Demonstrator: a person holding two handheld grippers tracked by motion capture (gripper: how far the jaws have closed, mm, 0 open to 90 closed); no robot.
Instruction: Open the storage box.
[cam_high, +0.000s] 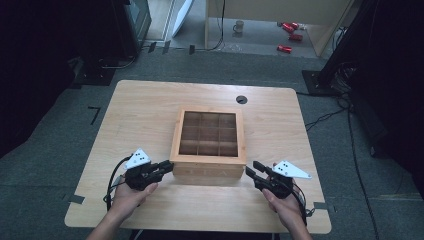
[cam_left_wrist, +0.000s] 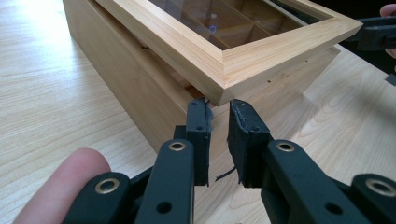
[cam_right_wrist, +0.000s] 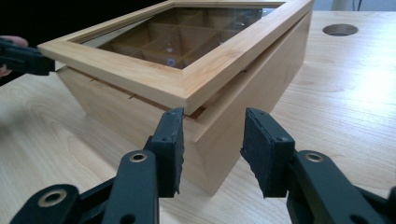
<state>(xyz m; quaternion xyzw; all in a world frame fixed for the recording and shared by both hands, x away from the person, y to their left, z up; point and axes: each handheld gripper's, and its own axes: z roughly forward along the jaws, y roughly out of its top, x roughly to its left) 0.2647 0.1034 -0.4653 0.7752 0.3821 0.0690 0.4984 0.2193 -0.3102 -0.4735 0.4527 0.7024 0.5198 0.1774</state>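
Both hands reach in from the bottom, each holding a gripper. The left gripper has its jaws a little apart — the right gripper is opened wider.

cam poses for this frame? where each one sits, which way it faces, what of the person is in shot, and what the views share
High view: above the person's side, looking forward and down on the table; forearms, both hands, left gripper and right gripper show.
Left gripper view: rides the left gripper, jaws apart, facing the wooden box at its near left corner; a fingertip shows.
Right gripper view: rides the right gripper, jaws apart, facing the box's near right corner.
Shared: both gripper views see the box's slightly raised glass lid and the opposite gripper.
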